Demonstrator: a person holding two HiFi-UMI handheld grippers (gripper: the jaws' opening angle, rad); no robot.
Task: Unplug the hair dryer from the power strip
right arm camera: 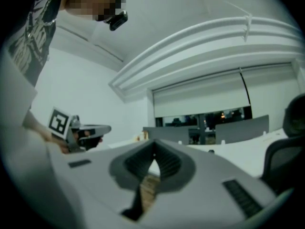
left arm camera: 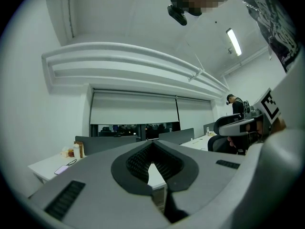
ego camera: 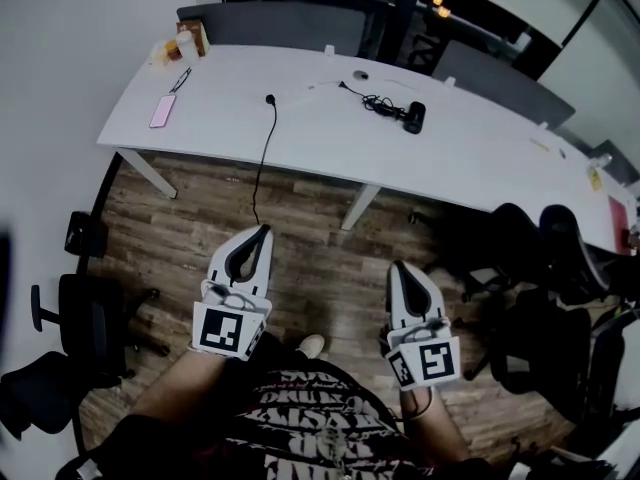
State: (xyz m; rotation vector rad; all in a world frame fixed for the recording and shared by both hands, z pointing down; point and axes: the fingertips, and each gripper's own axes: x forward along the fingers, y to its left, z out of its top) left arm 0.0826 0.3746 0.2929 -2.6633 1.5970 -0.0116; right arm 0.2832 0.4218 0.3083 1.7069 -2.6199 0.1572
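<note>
We hold our left tongs and right tongs closed and empty. The black hair dryer lies well ahead on the white tabletop, nearer the right.

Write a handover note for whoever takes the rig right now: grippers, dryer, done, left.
Left gripper: shut, empty, over the floor short of the table.
Right gripper: shut, empty, also short of the table.
Hair dryer: lying toward the table's far edge, its cord bunched beside it. I cannot make out the power strip from here.
Done: nothing; dryer untouched.
Left: go to the table, trace the cord to its plug, probably steady the strip with one gripper and pull the plug with the other.
</note>
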